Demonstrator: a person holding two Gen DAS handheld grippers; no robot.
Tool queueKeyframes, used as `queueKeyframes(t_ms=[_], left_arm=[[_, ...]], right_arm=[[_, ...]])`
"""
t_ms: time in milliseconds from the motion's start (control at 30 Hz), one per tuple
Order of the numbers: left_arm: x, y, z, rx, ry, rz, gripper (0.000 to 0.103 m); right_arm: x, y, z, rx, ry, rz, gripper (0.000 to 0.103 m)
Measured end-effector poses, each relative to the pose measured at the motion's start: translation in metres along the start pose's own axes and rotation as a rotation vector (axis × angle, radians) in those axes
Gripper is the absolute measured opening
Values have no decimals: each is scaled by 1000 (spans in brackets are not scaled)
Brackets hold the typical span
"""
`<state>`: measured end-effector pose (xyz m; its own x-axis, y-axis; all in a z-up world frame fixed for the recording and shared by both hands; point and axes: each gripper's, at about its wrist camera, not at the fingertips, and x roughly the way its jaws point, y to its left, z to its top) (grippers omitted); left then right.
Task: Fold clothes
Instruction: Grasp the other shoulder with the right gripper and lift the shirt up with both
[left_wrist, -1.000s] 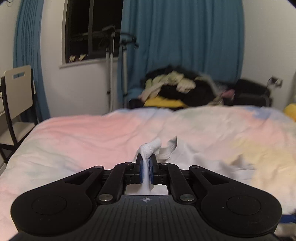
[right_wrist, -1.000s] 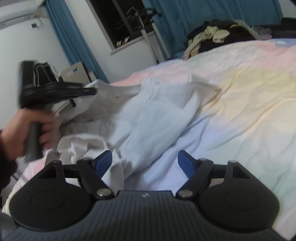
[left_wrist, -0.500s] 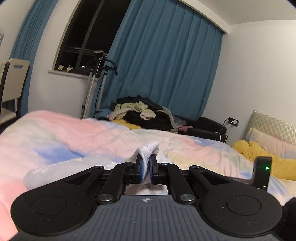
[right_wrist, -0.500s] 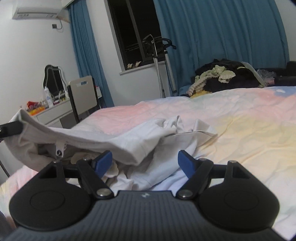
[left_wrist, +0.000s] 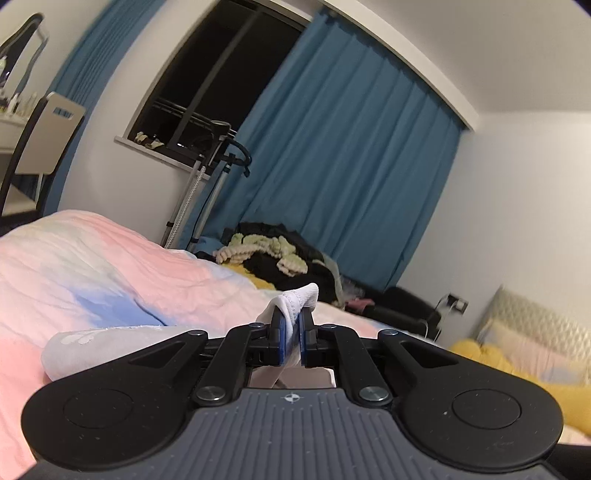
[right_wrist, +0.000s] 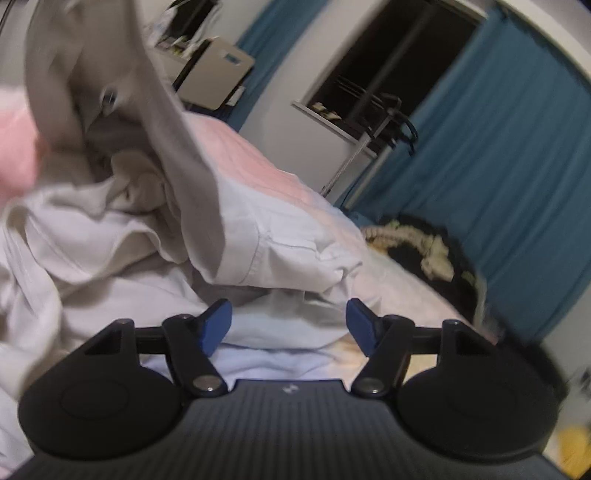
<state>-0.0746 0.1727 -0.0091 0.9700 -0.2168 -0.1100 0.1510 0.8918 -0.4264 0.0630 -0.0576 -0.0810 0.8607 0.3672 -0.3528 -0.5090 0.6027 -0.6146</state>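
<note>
The left gripper (left_wrist: 291, 334) is pinching a stitched white hem of the pale garment (right_wrist: 236, 229) between its blue pads (left_wrist: 282, 338), with a small tuft of cloth poking up past the tips and more of it trailing down to the left of the tool onto the pastel bedspread (left_wrist: 110, 266). The right gripper (right_wrist: 290, 326) is hanging spread wide with nothing between its pads, and the bulk of the garment is lying just ahead of it and rising up to its left, where one limp length is being lifted high out of the frame. The cloth is looking light, thin and very floppy, so it is probably going to sag and bunch wherever it is unsupported, and a single pinch is likely to let the rest swing. A seamed edge with a visible stitched hem (right_wrist: 264, 251) is sitting just ahead of the open right pads; this doubled border is looking like the firmest, least slippery place to grip, better than the loose middle, which would probably slide or gather. A dark pile of other clothes (right_wrist: 424, 247) is lying far ahead to the right.
</note>
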Motion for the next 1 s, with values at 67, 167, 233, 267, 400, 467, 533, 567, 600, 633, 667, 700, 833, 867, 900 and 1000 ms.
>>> queueKeyframes(t_ms=[67,167,233,267,400,467,533,567,600,633,667,700,833,867,900,1000], left_arm=[[1,3,0,-12,-2,-1,8],[3,2,-2,3,12,10,8],[5,1,-3,15,22,17,8],[6,0,-4,21,27,21,8],[10,-2,-7,46,47,37,8],[13,-3,-9,58,57,45,9],[15,-4,-11,74,73,56,9],[17,-5,-12,82,84,67,9],[19,-5,-13,89,95,78,9],[21,-6,-13,93,104,88,9],[22,-5,-14,96,113,98,9],[22,-5,-14,98,121,107,9],[24,-6,-16,115,144,136,9],[25,-6,-17,119,149,142,9],[23,-6,-16,120,141,147,9],[17,-7,-13,118,103,163,9]], right_arm=[[8,9,-3,-117,-24,-17,68],[16,22,-6,-238,-84,-42,68],[19,26,-7,-283,-129,-52,68],[21,27,-7,-296,-145,-56,67],[24,22,-7,-265,-170,-30,18],[20,14,-1,-184,-179,-21,12],[14,0,7,-73,-197,-5,10],[10,-5,11,-36,-210,-4,10],[5,-11,15,-1,-222,-5,9],[2,-15,20,24,-233,-8,9],[-2,-19,24,51,-243,-11,9],[-5,-24,27,79,-252,-14,9],[-13,-40,34,182,-259,-32,9],[-16,-43,36,211,-256,-35,9],[-19,-46,35,246,-252,-33,8],[-25,-52,32,356,-246,-22,8]])
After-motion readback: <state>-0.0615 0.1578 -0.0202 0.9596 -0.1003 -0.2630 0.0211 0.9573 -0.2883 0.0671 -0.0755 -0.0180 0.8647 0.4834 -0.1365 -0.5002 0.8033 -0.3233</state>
